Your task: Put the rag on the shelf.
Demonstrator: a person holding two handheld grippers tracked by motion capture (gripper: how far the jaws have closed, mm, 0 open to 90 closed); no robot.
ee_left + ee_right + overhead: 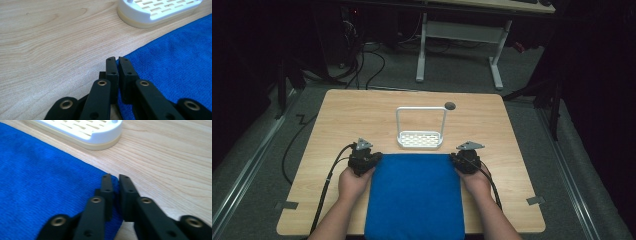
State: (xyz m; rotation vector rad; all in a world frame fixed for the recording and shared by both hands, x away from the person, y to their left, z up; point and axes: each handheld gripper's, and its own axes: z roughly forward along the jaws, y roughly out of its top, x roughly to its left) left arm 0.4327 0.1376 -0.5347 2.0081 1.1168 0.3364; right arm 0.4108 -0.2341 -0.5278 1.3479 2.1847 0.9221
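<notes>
A blue cloth [414,195] lies flat on the wooden table [362,115], reaching over the near edge. My left gripper [371,159] is at the cloth's far left corner, and in the left gripper view its jaws [117,60] are pinched together on the corner of the blue cloth [175,62]. My right gripper [460,160] is at the far right corner. In the right gripper view its jaws [114,177] grip the corner of the blue cloth [40,175] between them.
A white slotted rack [420,139] with a tall wire handle stands just beyond the cloth, mid-table; its base is close in the left gripper view [155,12] and the right gripper view [85,130]. A small dark round hole [450,105] lies behind it. A white desk frame [459,45] stands on the floor beyond.
</notes>
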